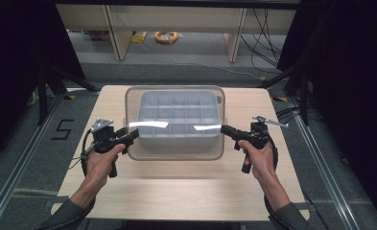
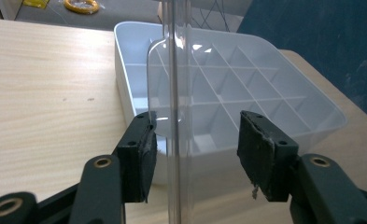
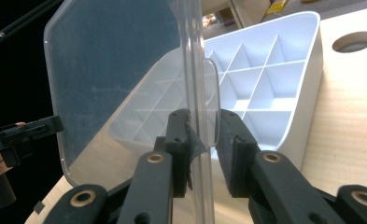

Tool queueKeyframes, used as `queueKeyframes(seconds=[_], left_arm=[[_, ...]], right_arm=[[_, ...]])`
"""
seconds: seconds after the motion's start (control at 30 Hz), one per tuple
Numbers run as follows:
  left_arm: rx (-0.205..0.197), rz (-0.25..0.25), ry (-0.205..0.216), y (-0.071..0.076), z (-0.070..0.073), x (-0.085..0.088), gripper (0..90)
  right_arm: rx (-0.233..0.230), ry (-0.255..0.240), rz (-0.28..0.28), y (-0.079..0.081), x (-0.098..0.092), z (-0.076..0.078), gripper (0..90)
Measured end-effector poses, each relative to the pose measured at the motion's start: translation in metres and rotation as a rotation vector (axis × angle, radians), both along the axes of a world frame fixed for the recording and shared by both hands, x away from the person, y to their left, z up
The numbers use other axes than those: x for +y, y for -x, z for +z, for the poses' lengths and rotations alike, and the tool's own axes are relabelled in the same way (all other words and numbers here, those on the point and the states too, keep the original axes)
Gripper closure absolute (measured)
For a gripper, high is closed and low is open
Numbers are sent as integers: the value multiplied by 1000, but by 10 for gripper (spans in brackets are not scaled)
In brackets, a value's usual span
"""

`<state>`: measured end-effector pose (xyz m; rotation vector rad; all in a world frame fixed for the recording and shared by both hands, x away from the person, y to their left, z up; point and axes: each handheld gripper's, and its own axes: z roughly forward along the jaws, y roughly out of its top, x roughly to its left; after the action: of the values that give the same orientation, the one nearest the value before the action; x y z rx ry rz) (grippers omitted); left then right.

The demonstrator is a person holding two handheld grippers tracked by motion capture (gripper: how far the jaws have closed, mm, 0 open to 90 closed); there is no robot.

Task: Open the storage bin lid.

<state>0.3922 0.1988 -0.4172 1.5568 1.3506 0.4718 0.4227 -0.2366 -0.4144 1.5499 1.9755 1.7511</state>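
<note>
Clear lid (image 1: 174,143) | both grippers' fingers (image 3: 179,140) grasp it | floor "5" (image 1: 63,129) (black tape)

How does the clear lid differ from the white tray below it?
The lid is see-through and flat; the tray is opaque white and deep. The lid is plain; the tray is split into compartments. The lid hangs between the left claw and right claw; the tray sits on the table. Both are rounded rectangles.

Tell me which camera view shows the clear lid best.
The high view: the whole clear lid appears there, held above the white divided box. The left gripper view shows its edge end-on; the right gripper view shows one tilted side.
</note>
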Motion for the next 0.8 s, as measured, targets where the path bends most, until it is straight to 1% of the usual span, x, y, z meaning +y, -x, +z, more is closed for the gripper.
queueKeyframes(seconds=[0.03,0.07,0.1,0.13,0.2,0.23,0.27,0.3,0.33,0.37,0.4,0.43,0.47,0.5,0.57,0.6,0.63,0.67,0.7,0.77,0.8], left_arm=[[0,0,0,0,0,0,470],[4,-3,3,3,-4,0,471],[4,-3,3,3,-4,0,471],[7,1,2,7,-8,0,470],[9,3,4,9,-10,0,467],[10,-4,8,11,-13,1,468],[15,-2,8,16,-17,1,469],[17,-2,6,18,-18,1,469],[20,1,1,20,-20,0,469],[20,-4,-4,22,-22,0,470],[21,-2,-2,23,-24,0,472],[23,1,0,24,-25,0,472],[27,2,-2,26,-26,1,472],[29,2,-3,27,-27,1,472],[31,-1,-5,29,-29,1,471],[33,-8,-7,31,-31,2,471],[35,-11,-12,33,-32,2,472],[32,-10,-14,34,-33,2,473],[33,-6,-17,36,-34,1,473],[35,-7,-22,39,-36,1,472],[38,-7,-23,40,-37,1,473]], right_arm=[[0,0,0,0,0,0,758],[-5,2,3,4,0,-1,758],[-5,2,3,4,0,-1,758],[0,8,8,8,0,-2,759],[-7,13,13,9,0,-4,760],[11,23,20,14,1,-5,760],[-1,25,25,15,0,-8,760],[1,28,23,17,0,-10,760],[26,15,24,20,1,-10,760],[32,14,23,22,1,-11,760],[19,26,27,22,0,-15,761],[21,28,30,24,0,-16,761],[39,23,22,26,1,-18,762],[21,25,33,27,0,-20,762],[42,23,29,33,1,-22,764],[28,30,34,34,1,-23,764],[37,18,30,37,2,-24,765],[39,30,32,39,1,-24,766],[23,35,39,39,0,-27,767],[39,20,40,41,0,-29,767],[48,16,32,43,0,-32,767]])
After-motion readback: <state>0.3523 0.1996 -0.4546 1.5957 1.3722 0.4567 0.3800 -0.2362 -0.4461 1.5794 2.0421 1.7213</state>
